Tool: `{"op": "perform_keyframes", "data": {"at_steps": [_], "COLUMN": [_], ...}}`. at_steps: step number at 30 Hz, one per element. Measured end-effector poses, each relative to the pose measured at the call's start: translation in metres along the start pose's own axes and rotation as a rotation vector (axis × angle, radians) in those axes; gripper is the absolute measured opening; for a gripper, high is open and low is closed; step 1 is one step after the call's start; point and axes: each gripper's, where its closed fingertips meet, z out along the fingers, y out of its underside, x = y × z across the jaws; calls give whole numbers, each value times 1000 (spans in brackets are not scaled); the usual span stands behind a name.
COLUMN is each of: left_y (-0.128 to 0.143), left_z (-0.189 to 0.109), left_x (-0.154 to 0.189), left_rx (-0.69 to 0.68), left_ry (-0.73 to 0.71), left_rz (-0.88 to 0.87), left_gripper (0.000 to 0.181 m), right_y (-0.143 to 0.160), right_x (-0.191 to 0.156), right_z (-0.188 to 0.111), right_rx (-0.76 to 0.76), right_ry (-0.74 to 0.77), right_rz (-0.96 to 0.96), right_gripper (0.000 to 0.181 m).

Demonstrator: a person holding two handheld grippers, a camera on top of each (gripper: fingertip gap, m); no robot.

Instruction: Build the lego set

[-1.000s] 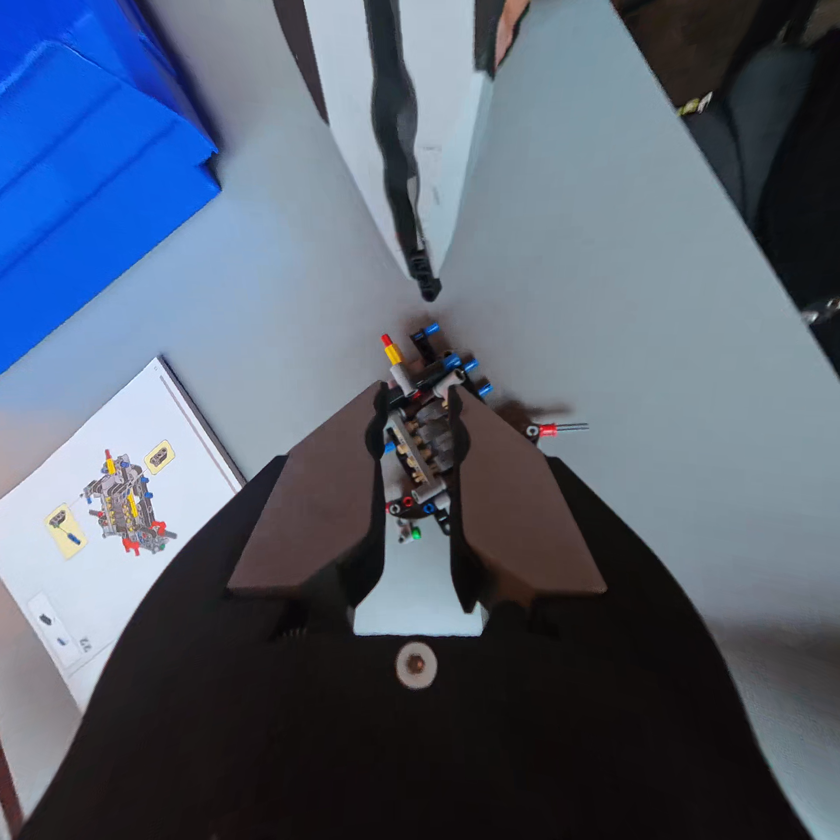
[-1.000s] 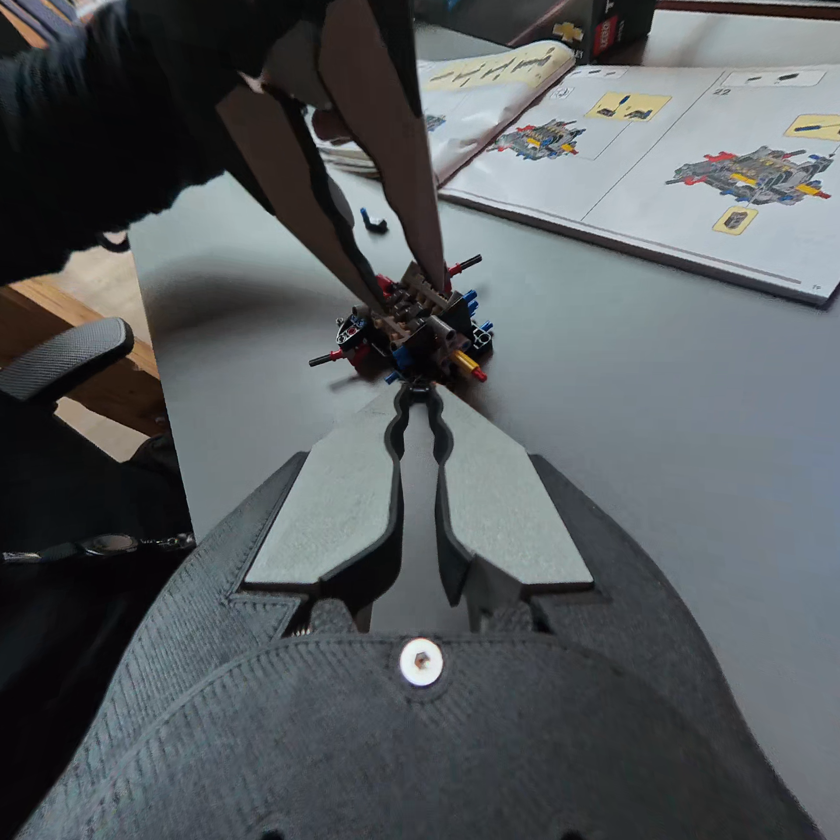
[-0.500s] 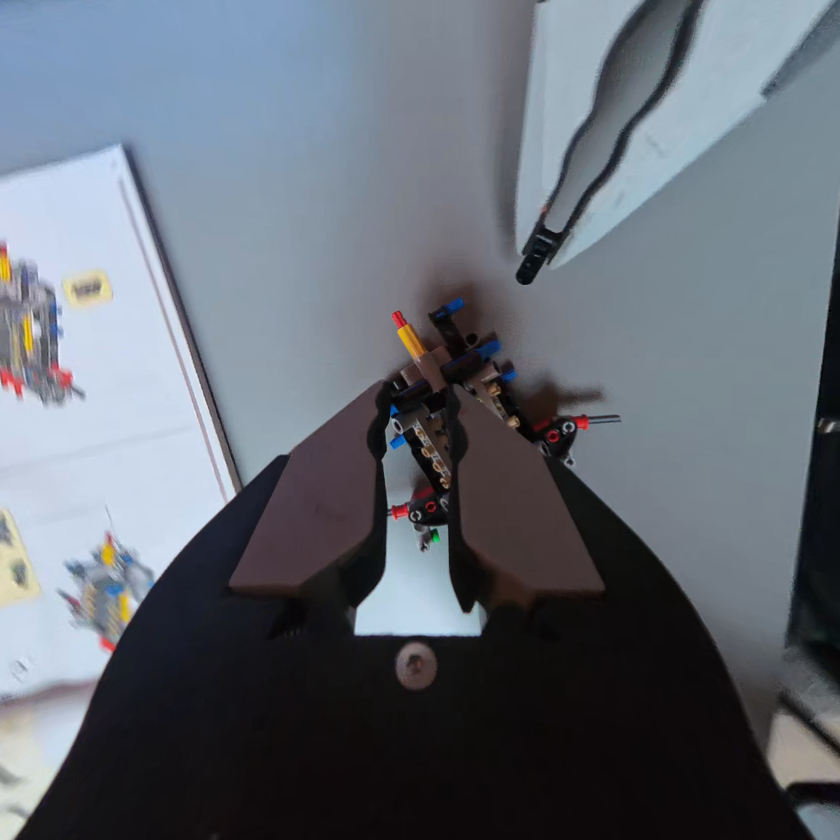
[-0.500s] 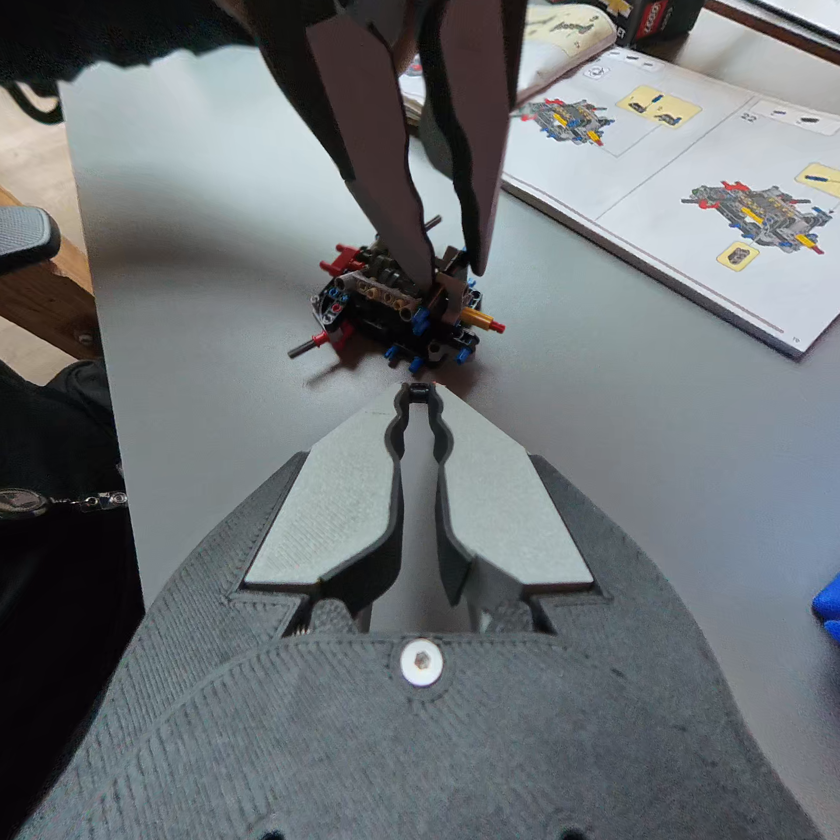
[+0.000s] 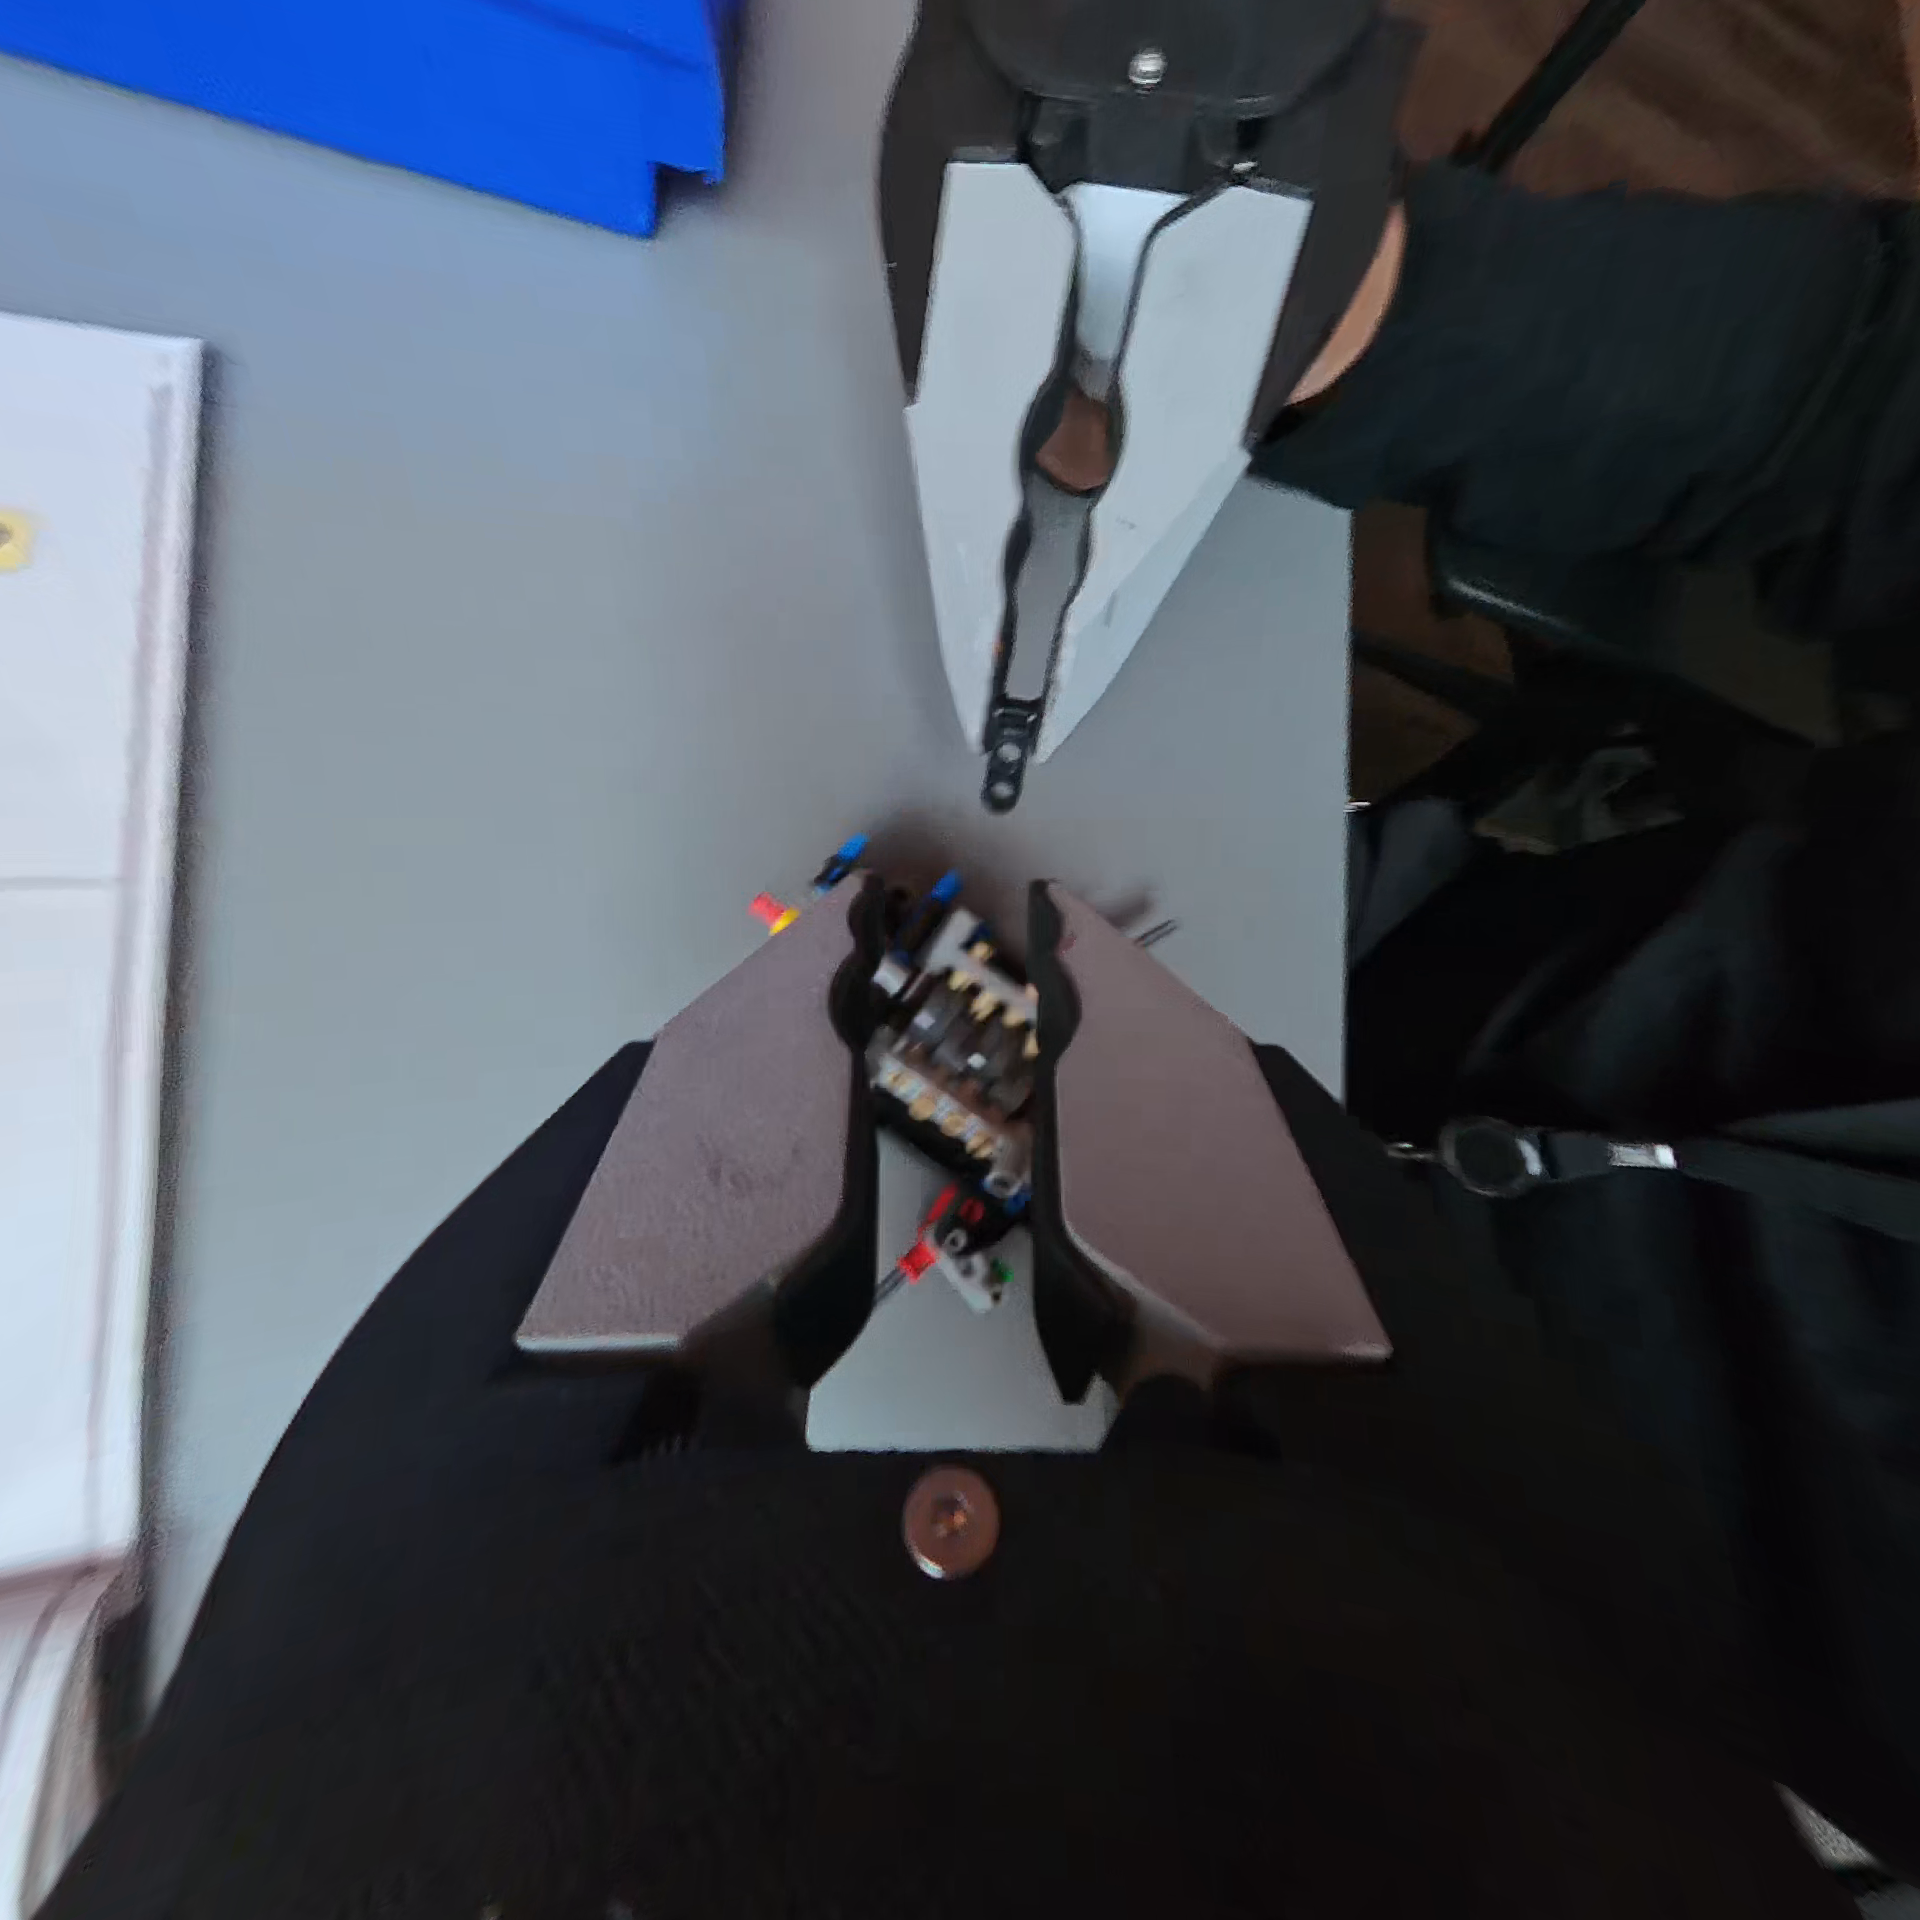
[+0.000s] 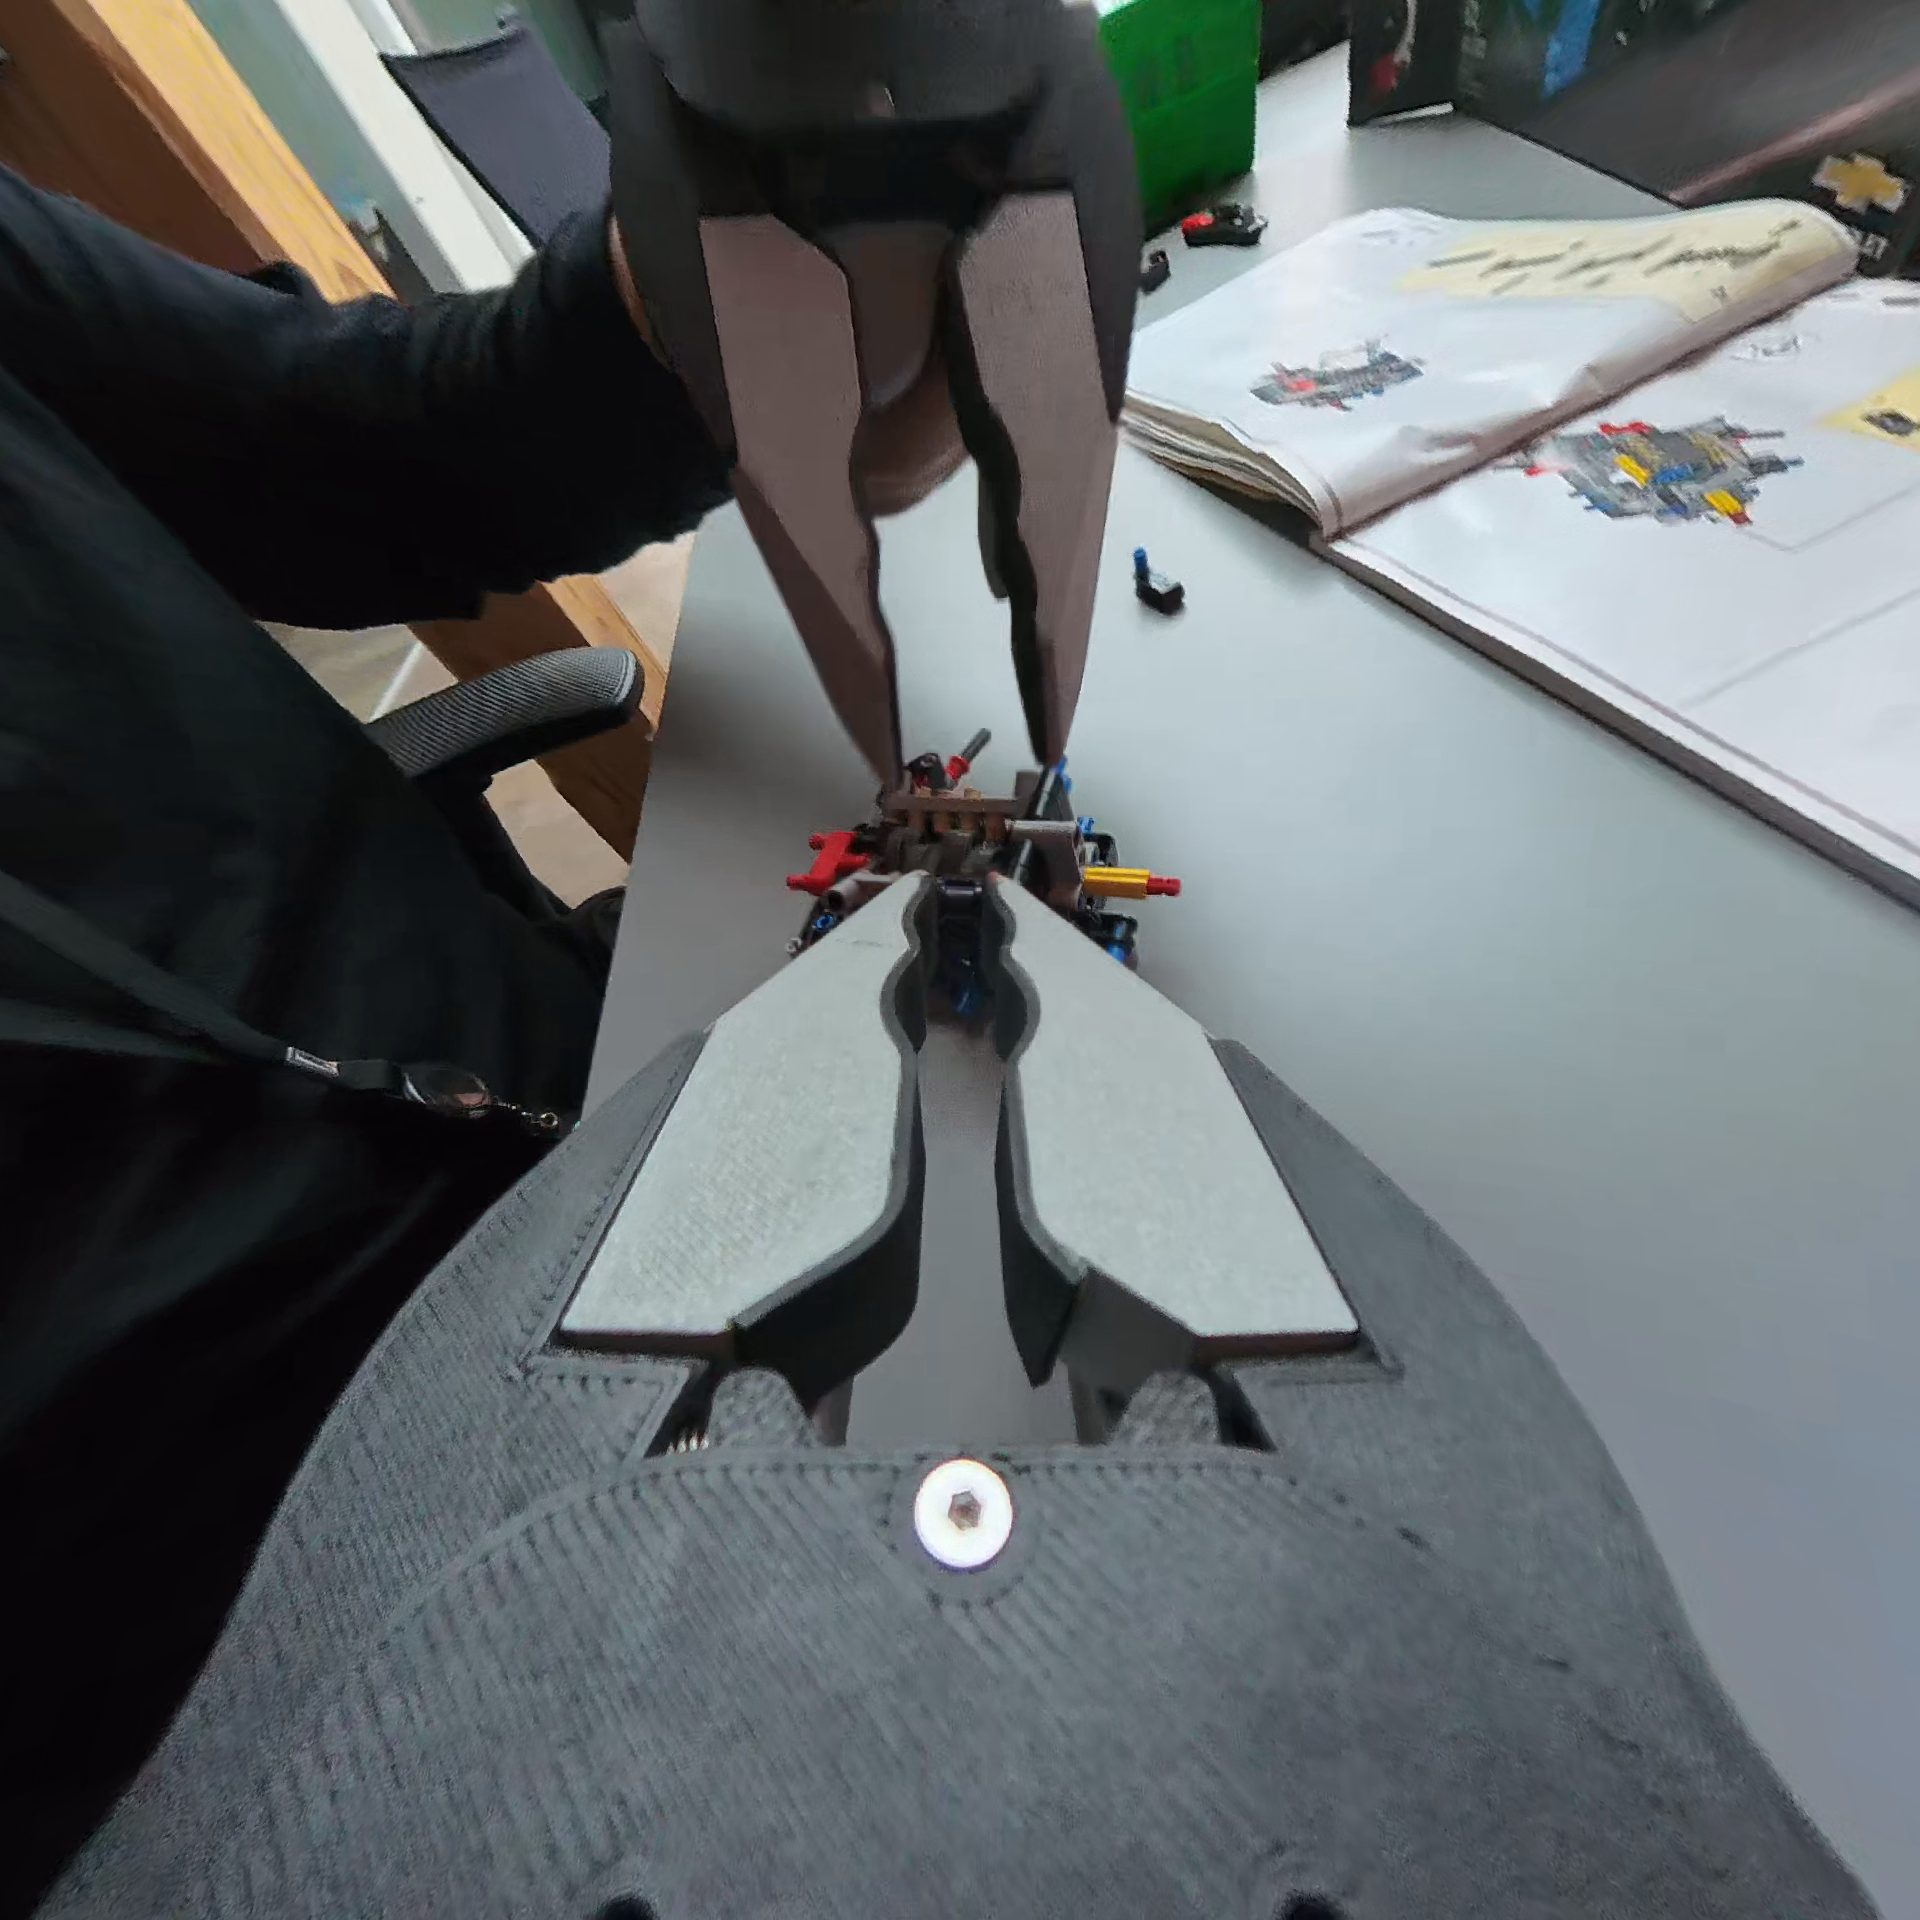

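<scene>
The small lego assembly (image 5: pixel 956 1049) of dark, tan, blue and red parts, with a yellow-and-red axle, rests on the grey table (image 5: pixel 520 623). My left gripper (image 5: pixel 956 909), with brown fingers, is shut on it from above, one tip at each end; this shows in the right wrist view (image 6: pixel 971 769). The assembly (image 6: pixel 956 831) sits just beyond my right gripper (image 6: pixel 956 888). The right gripper, with light grey fingers, is shut on a small black lego piece (image 6: pixel 956 899) at its tips. In the left wrist view this piece (image 5: pixel 1006 774) hangs just short of the assembly.
The open instruction booklet (image 6: pixel 1558 468) lies to the right, and also shows in the left wrist view (image 5: pixel 83 727). A loose black-and-blue piece (image 6: pixel 1158 587) lies near it. A blue bin (image 5: pixel 416 83), a green bin (image 6: pixel 1184 104) and a chair armrest (image 6: pixel 520 696) past the table edge surround the area. Left and right tips are no more than a few centimetres apart.
The left gripper has turned with the assembly in its grip. The right gripper has come closer, bringing the black piece up to the assembly's side.
</scene>
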Motion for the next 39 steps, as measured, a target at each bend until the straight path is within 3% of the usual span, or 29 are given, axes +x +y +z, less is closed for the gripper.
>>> {"op": "perform_keyframes", "data": {"at_steps": [1,5,9,15,17,30,39], "left_y": [-3,-11,-18,-38,-39,-30,-29], "left_z": [6,18,16,5,2,6,4], "left_x": [8,19,14,12,10,9,23], "left_rx": [3,17,86,366,420,393,386], "left_ry": [49,90,26,69,75,52,205], "left_rz": [7,67,123,26,8,51,58], "left_gripper": [26,19,4,4,4,4,4], "right_y": [-3,-13,-21,-46,-44,-36,-39], "right_x": [-2,-5,-5,-2,2,0,-13], "right_z": [0,-3,-5,-11,-14,-6,-5], "right_rx": [6,30,68,279,289,231,210], "right_ry": [-1,28,38,39,48,72,13], "right_rz": [-17,-72,-74,12,51,17,-48], "right_gripper": [5,5,5,5,6,3,3]}}
